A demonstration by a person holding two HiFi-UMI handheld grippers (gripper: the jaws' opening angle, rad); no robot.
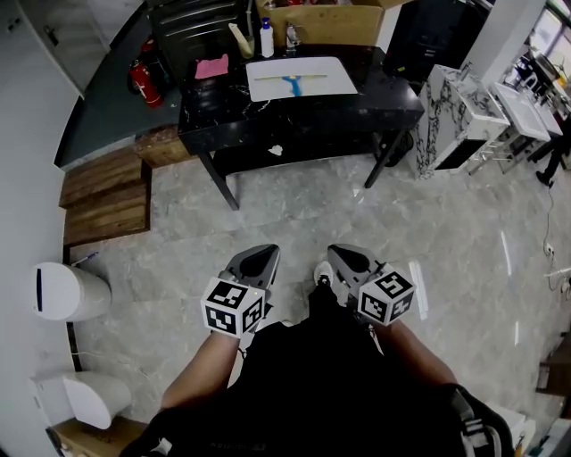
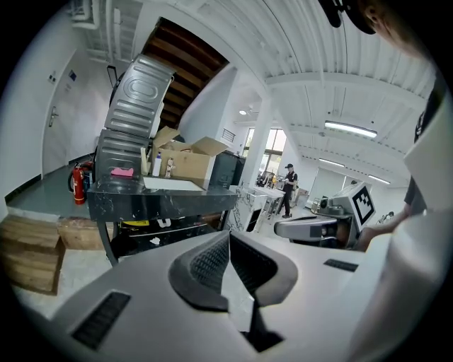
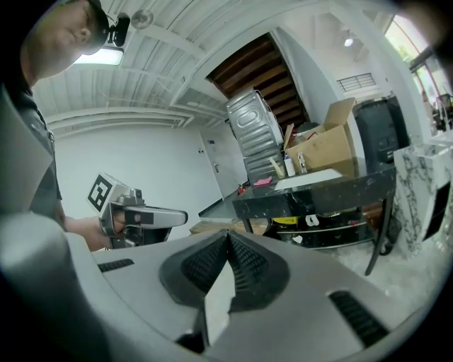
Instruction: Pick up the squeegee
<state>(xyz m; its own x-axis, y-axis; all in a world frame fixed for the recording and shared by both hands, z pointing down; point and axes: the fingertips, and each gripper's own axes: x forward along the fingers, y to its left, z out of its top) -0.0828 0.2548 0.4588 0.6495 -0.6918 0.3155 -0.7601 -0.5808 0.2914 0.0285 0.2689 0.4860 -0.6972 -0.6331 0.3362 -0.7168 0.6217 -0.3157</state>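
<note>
Far across the grey floor [image 1: 294, 214], on a white board [image 1: 268, 87] atop the black marbled table [image 1: 384, 112]: blue-handled squeegee [image 1: 294, 83], lying flat, untouched. Near the person, well apart from that table: left gripper [image 1: 259, 261] and right gripper [image 1: 343, 259], side by side, pointing toward the table. Both sets of jaws clenched tight, ribbed pads pressed together, nothing between them. Left of the board, a pink cloth [image 1: 212, 67]; at the table's far edge, a white bottle [image 1: 267, 40] and an open cardboard box [image 1: 330, 20]. Beyond the table's left end, a red fire extinguisher [image 1: 143, 82]; nearer, on the left, wooden steps [image 1: 105, 198] and a white bin [image 1: 67, 292].
</note>
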